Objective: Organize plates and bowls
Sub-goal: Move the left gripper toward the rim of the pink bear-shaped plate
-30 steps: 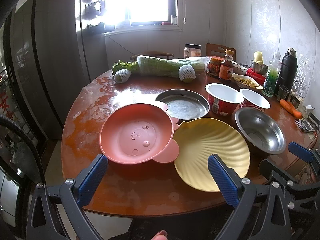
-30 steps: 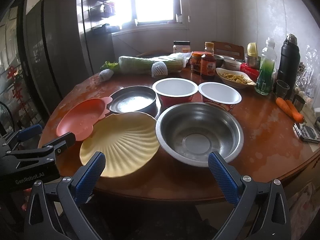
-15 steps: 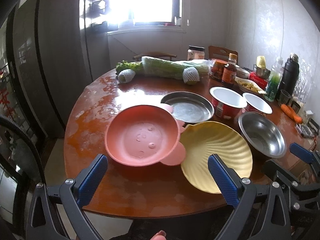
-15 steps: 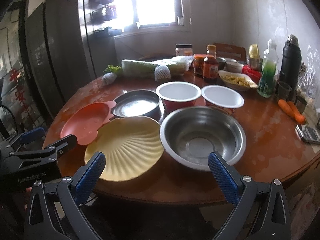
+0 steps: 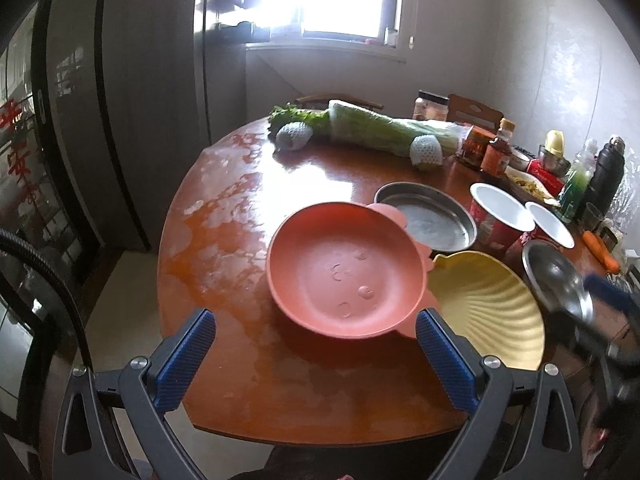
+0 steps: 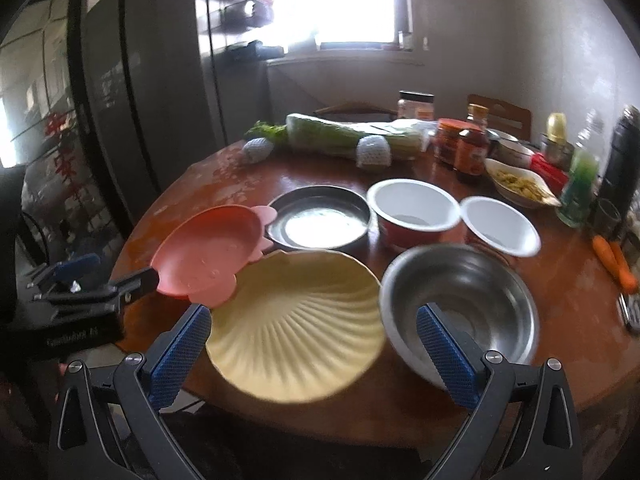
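Approach step, nothing gripped. Left gripper [image 5: 314, 354] spread wide, empty, facing pink plate [image 5: 346, 270] on table [image 5: 248, 376]. Right gripper [image 6: 314, 350] likewise spread, empty, between yellow shell plate [image 6: 294, 324] and steel bowl [image 6: 460, 300]. Next, likely: close on 1 rim, then stack.

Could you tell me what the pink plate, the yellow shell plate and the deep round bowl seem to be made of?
Pink plate: probably matte plastic or melamine, opaque with moulded face marks and ears. Yellow shell plate: likely the same, with a dull surface and moulded ribs. Deep round bowl: apparently stainless steel, grey with mirror-like reflections.
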{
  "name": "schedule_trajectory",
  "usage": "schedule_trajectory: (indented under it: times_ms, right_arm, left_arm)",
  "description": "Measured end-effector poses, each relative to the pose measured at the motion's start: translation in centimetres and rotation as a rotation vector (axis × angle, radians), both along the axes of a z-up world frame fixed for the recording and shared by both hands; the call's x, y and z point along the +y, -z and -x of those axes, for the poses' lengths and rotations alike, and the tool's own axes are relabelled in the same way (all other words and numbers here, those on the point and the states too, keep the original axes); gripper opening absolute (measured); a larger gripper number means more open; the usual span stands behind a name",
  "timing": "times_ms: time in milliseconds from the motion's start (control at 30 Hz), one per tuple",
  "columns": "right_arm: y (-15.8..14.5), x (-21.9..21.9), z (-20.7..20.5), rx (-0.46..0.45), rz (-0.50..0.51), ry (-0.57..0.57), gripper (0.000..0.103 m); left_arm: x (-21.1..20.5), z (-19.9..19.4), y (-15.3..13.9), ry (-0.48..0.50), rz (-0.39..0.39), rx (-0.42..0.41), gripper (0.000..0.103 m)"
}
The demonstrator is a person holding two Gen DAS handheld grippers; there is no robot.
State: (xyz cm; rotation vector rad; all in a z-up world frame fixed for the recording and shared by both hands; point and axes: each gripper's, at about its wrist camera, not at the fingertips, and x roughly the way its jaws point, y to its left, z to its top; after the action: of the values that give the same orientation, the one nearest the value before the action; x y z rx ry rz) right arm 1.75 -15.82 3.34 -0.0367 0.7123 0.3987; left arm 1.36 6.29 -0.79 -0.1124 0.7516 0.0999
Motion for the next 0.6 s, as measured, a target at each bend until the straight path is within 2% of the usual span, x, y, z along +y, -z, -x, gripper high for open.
schedule_trajectory:
  times_ms: [133, 267, 400, 533, 600]
  right_arm:
    - [-1.1, 2.0, -2.6, -0.014, 0.021, -0.063, 0.102]
    - [-1.2, 4.7, -6.0, -0.011, 0.088, -0.120, 0.102]
    - [-0.2, 7.2, -9.6, 0.038, 0.126, -0.174, 0.102]
    - [1.4, 9.0, -12.7, 0.077, 0.189, -0.159, 0.101]
    - [2.2, 9.5, -13.7, 0.092, 0.203, -0.173, 0.096]
  left_arm:
    - [0.6, -0.5, 0.8, 0.000, 0.029, 0.036, 0.101]
    - [1.4, -1.1, 1.6, -0.017, 0.046, 0.066, 0.101]
    - [2.1, -1.9, 2.3, -0.020, 0.077, 0.094, 0.101]
    - [2.2, -2.7, 2.7, -0.021, 0.089, 0.115, 0.101]
    - [2.3, -3.1, 2.9, -0.028, 0.092, 0.125, 0.101]
